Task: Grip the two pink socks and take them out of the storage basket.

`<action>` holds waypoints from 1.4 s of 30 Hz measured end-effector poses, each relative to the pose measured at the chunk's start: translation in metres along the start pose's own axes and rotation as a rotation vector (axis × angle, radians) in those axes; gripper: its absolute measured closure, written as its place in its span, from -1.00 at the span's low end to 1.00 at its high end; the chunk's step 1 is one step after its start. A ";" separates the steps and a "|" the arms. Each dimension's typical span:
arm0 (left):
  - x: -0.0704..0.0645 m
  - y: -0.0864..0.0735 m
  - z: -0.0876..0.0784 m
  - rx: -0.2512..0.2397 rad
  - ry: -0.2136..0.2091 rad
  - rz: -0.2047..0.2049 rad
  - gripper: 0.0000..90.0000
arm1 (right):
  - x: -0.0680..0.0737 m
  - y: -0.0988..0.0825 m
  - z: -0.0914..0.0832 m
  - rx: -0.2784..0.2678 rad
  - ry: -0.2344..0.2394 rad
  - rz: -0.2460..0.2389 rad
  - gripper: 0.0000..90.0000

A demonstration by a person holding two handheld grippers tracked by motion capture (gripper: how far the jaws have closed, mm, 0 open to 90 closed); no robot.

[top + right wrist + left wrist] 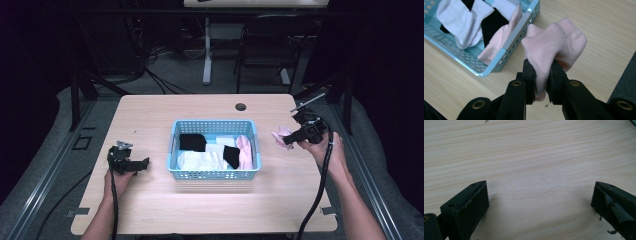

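Starting at my left, I see the left claw [141, 163] resting low over the pale wooden counter [150, 210], its jaws spread wide with bare wood grain between them in the left gripper view and nothing held. Moving toward the middle, the blue basket [215, 173] sits on the counter, holding white socks [197, 160], black socks [192, 142] and one pink sock [245, 150] lying along its right wall. Just past the basket's right side, apart from its rim, the right claw [541, 82] is pinching a second pink sock [556, 42]; its jaws are pressed onto the folded fabric, which bunches out beyond the tips above the counter. In the high view that sock [281, 135] hangs near the counter's right edge, clear of the basket.
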State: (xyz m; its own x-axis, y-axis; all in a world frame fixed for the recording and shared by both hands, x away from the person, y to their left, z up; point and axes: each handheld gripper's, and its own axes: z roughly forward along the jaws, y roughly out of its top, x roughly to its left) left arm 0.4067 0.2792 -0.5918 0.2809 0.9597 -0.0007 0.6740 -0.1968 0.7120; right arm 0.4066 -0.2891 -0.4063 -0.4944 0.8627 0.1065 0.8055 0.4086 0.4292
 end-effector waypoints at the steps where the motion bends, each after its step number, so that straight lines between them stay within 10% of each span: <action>1: 0.000 0.000 0.000 0.000 0.000 0.000 -0.97 | 0.000 0.000 0.000 0.000 0.000 0.000 0.74; 39: 0.000 0.000 0.000 -0.001 -0.002 0.001 -0.98 | -0.055 -0.050 0.094 0.207 -0.007 0.152 0.71; 42: 0.000 0.000 0.000 -0.001 -0.004 0.002 -0.98 | -0.057 -0.052 0.099 0.231 0.013 0.161 0.25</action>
State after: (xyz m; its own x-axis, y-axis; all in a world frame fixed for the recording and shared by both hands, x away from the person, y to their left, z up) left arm 0.4072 0.2791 -0.5919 0.2849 0.9586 -0.0016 0.6728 -0.1988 0.7126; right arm 0.4246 -0.3300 -0.5233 -0.3573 0.9186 0.1688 0.9263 0.3253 0.1903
